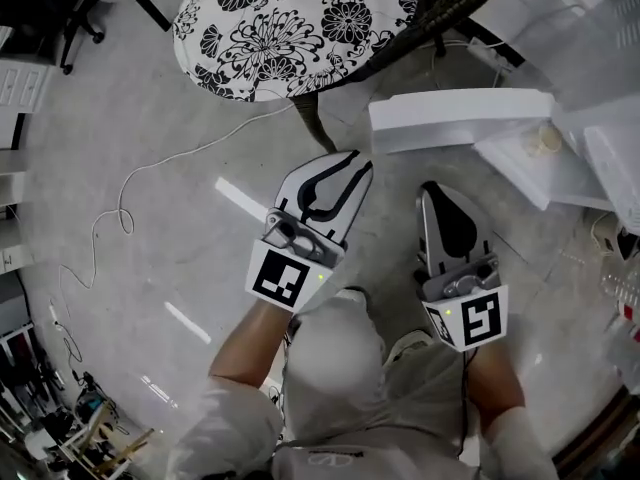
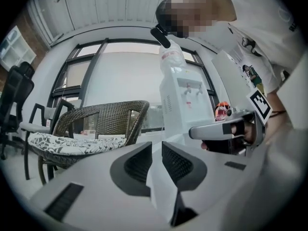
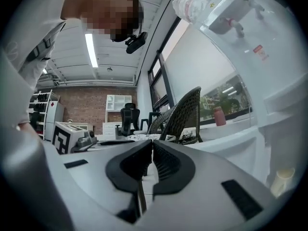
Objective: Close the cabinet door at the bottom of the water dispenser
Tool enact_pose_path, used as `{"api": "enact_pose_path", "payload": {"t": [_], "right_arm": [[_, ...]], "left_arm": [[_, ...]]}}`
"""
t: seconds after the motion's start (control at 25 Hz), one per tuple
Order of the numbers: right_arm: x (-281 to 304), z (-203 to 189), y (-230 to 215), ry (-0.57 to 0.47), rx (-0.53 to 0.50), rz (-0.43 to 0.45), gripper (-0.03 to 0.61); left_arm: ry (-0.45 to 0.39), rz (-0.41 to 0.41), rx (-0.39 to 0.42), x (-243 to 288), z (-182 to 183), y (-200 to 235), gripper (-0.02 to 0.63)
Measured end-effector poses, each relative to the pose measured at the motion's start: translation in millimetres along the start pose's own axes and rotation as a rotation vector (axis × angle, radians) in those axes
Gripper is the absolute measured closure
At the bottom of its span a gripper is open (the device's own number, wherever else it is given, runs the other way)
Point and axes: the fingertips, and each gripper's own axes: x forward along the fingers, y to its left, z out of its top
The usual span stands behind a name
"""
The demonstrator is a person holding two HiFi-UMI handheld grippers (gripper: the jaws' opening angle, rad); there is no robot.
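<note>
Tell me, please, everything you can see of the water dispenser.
The dispenser is a tall white plastic-looking box, upright by the window, right of the wicker chair in the left gripper view. A clear bottle stands on top. Two taps sit in a recess on its front, a small red label near them. In the head view a white panel juts out low down, apparently its open door. Neither the left gripper nor the right gripper touches it.

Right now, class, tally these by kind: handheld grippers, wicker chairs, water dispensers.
White handheld grippers with marker cubes: 2 (left gripper, right gripper)
Dark wicker chair with floral cushion: 1
White bottle-topped water dispenser: 1
Total: 4
</note>
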Motion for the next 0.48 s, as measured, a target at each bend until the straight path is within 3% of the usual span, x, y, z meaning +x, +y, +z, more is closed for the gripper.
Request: {"api": "enact_pose_path", "payload": {"t": [0.16,0.48], "right_arm": [[6.6,-23.9,2.0,0.017,-0.014,0.021,0.560],[21.0,-39.7,-2.1,-0.008,-0.034,-0.002,0.560]], "left_arm": [[0.001,-0.027,-0.019,9.2,-23.4,3.4,0.489],[0.007,-0.087,-0.036,30.5,-57.4,17.4,0.439]]}}
